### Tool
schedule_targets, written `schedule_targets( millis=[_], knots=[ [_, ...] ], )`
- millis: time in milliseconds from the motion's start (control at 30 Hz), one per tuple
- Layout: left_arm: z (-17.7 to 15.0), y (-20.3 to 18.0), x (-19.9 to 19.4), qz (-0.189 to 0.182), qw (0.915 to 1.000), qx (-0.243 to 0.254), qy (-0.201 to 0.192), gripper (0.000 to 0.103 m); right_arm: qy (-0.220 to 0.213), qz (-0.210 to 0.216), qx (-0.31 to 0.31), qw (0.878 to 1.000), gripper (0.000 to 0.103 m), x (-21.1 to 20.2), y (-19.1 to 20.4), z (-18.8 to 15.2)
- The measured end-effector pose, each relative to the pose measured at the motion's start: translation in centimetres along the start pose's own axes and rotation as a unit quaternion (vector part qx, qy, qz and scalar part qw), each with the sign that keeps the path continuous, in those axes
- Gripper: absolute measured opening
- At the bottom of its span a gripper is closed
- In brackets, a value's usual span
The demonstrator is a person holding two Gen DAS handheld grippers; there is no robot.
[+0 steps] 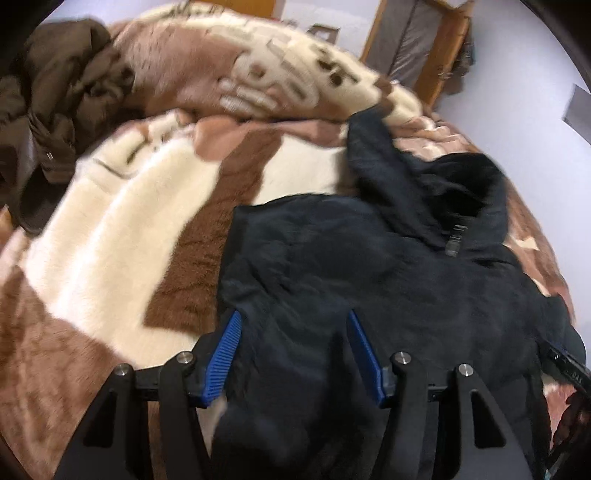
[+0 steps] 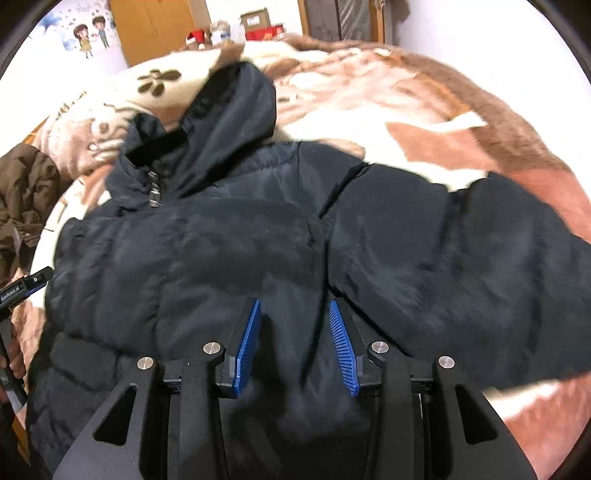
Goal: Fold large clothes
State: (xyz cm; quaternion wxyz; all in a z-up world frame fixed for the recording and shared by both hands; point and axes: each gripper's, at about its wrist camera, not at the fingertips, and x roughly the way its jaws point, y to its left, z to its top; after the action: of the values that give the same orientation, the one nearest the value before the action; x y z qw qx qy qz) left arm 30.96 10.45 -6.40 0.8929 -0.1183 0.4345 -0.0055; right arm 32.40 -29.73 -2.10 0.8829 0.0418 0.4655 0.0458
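The left gripper is positioned over the lower left part of the dark navy hooded jacket. Its jaws stand wide, with jacket fabric between the blue pads; whether the pads press on the fabric cannot be determined. The right gripper is positioned over the jacket near the seam where body and sleeve meet. Its jaws stand narrower, with a fold of fabric between them; contact cannot be confirmed.

The jacket lies spread on a bed, on a fleece blanket patterned in cream and brown.

The right wrist view alone shows the jacket's full front: the zipper pull at the collar, the hood turned away from the camera, and one sleeve extended to the right. At its left edge, part of the other gripper and the hand holding it are visible.

The left wrist view alone shows the open blanket area left of the jacket.

A crumpled brown garment lies at the far left of the bed, well apart from the jacket. Beyond the bed stand a wooden wardrobe and a wall sticker of two cartoon figures.
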Motion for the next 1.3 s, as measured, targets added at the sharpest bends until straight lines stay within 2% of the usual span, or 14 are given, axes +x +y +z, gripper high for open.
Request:
schedule_targets(
  millis=[267, 533, 667, 833, 1067, 1133, 1300],
  knots=[
    [-5.8, -4.7, -10.6, -0.042, 0.998, 0.038, -0.029, 0.062, -0.045, 0.016, 0.045, 0.998, 0.04, -9.8, -0.8, -6.0],
    [-11.2, -9.2, -16.4, -0.064, 0.9937, 0.073, -0.057, 0.062, -0.087, 0.017, 0.076, 0.993, 0.04, -16.5, -3.5, -10.7],
    [-12.4, -10.7, -17.0, -0.069, 0.9927, 0.086, -0.05, 0.062, -0.093, -0.005, 0.088, 0.992, 0.04, -17.7, -5.5, -11.7],
    [-12.9, -12.0, -17.1, -0.073, 0.9922, 0.092, -0.04, 0.062, -0.084, -0.012, 0.115, 0.99, 0.04, -18.0, -7.9, -12.1],
    [-12.0, -13.0, -16.7, -0.07, 0.9916, 0.101, -0.041, 0.062, -0.077, -0.026, 0.144, 0.986, 0.04, -17.2, -10.7, -11.7],
    [-11.7, -13.2, -16.2, -0.066, 0.9917, 0.104, -0.037, 0.062, -0.074, -0.031, 0.153, 0.985, 0.045, -16.7, -11.8, -11.6],
    [-10.6, -14.1, -14.3, -0.059, 0.9919, 0.11, -0.025, 0.062, -0.056, -0.048, 0.176, 0.982, 0.046, -14.5, -14.7, -11.0]
  ],
)
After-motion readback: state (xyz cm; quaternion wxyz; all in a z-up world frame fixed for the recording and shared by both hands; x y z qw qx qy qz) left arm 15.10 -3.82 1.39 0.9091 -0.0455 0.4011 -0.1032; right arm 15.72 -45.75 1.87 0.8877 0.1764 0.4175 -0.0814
